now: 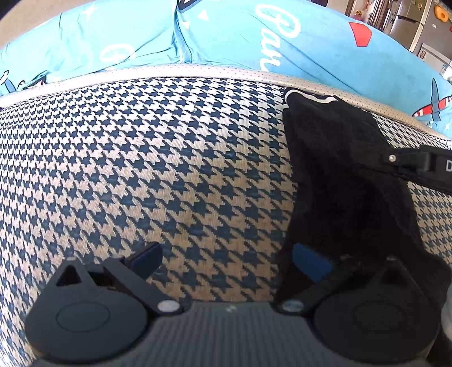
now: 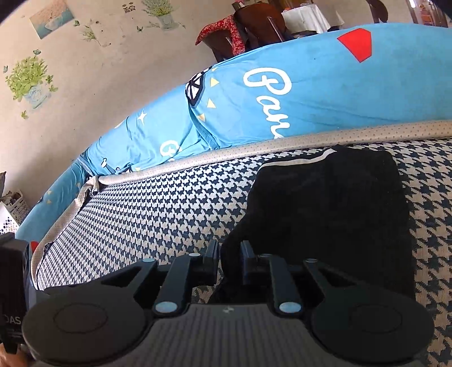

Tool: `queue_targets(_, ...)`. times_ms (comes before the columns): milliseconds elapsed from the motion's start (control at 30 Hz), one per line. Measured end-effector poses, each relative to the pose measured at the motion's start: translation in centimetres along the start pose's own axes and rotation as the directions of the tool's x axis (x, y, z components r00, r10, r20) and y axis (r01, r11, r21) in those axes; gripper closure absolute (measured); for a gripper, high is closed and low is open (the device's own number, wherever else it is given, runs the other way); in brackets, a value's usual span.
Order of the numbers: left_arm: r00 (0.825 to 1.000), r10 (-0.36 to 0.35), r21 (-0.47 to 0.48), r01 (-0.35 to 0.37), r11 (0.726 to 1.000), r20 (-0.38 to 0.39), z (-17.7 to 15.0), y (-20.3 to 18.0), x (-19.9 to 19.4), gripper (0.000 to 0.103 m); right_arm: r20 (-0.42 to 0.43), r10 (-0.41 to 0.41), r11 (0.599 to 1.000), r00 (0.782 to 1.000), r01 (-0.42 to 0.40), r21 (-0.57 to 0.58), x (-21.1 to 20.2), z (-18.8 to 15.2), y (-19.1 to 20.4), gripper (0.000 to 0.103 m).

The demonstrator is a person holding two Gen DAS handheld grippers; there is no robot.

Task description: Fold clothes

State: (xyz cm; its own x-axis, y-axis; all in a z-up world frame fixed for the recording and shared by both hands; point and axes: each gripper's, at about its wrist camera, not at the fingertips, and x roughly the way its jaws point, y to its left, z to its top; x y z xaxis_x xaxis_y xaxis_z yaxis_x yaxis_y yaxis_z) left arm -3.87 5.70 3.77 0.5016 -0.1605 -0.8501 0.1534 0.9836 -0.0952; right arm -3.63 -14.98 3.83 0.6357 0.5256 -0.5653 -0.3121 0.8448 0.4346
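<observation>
A black garment point(image 1: 336, 180) with a white trim stripe lies folded on a houndstooth mat point(image 1: 169, 158), at the right of the left wrist view. My left gripper point(image 1: 228, 261) hangs open over the mat, its right blue pad point(image 1: 309, 264) at the garment's near left edge and nothing between the jaws. In the right wrist view the garment point(image 2: 327, 203) spreads ahead on the mat point(image 2: 158, 214). My right gripper point(image 2: 230, 261) has its jaws close together, with a bunched fold of the black cloth filling the gap. The right gripper point(image 1: 415, 162) also reaches in from the right edge, at the garment's side.
Blue printed cushions point(image 1: 226, 36) point(image 2: 325, 84) rise behind the mat's beige piped border point(image 2: 254, 149). A wall with plant stickers point(image 2: 28, 79) and dark chairs point(image 2: 254, 25) stand further back. Part of the left gripper's body point(image 2: 11, 282) shows at the left edge.
</observation>
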Motion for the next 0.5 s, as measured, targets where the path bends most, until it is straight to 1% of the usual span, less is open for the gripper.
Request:
queue_targets(133,1.0,0.004,0.008,-0.004,1.0,0.011,0.0,-0.4,-0.1,0.0,0.02,-0.04,0.998,0.999,0.039,0.05,-0.7,0.4,-1.1,0.084)
queue_targets(233,0.999,0.007,0.002,-0.007,1.0,0.031,0.2,-0.7,-0.3,0.0,0.014,-0.077,0.995,0.997,0.076,0.07,-1.0,0.4,-1.7,0.084)
queue_targets(400,0.998,0.016,-0.018,-0.015,1.0,0.058,0.8,-0.9,-0.5,0.0,-0.037,-0.126,0.991,0.991,0.127,0.028,-0.8,-0.1,-1.9,0.084)
queue_targets(500,0.997,0.021,-0.034,-0.018,0.999,0.071,1.2,-0.9,-0.6,0.0,-0.071,-0.121,0.993,0.99,0.12,-0.009,-0.5,-0.7,-1.6,0.084)
